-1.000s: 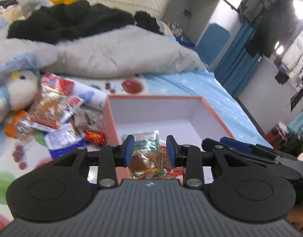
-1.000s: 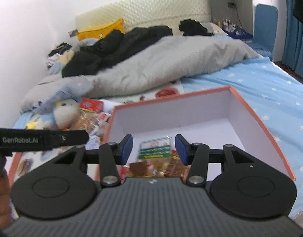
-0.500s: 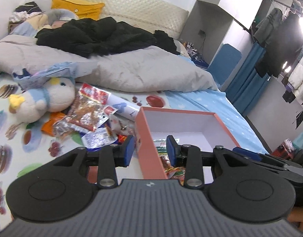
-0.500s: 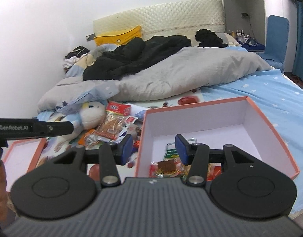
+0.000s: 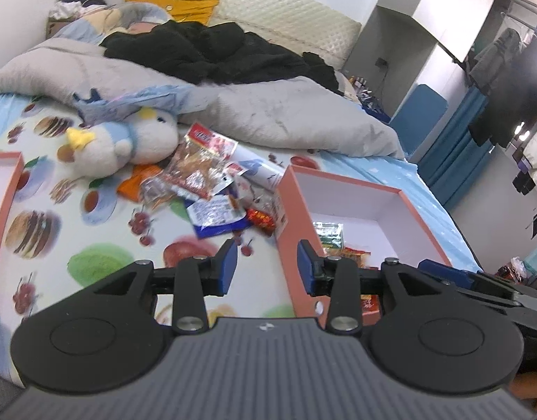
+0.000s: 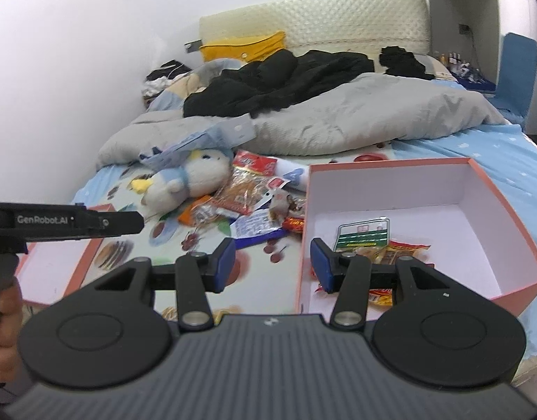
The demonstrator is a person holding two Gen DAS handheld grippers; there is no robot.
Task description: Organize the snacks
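Observation:
An orange box with a white inside [image 5: 390, 189] [image 6: 506, 210] lies on the bed and holds a green packet [image 6: 364, 234] and several red and orange snack packets [image 6: 404, 250]. A pile of loose snack packets [image 5: 198, 175] [image 6: 247, 192] lies left of the box, beside a plush toy. My left gripper [image 5: 266, 267] is open and empty, low over the box's left wall. My right gripper [image 6: 272, 262] is open and empty, over the box's left wall too. A blue-and-white packet [image 5: 217, 215] lies nearest the grippers.
A white and blue plush toy [image 5: 121, 143] [image 6: 195, 178] lies left of the pile. A second orange lid or box [image 6: 58, 269] [image 5: 2, 210] sits at the far left. A grey duvet [image 6: 355, 119] and black clothes [image 5: 212, 49] cover the far bed.
Both grippers have drawn back and swung left, away from over the box's inside. The snack pile and the second box have come into view. Both stay open and empty.

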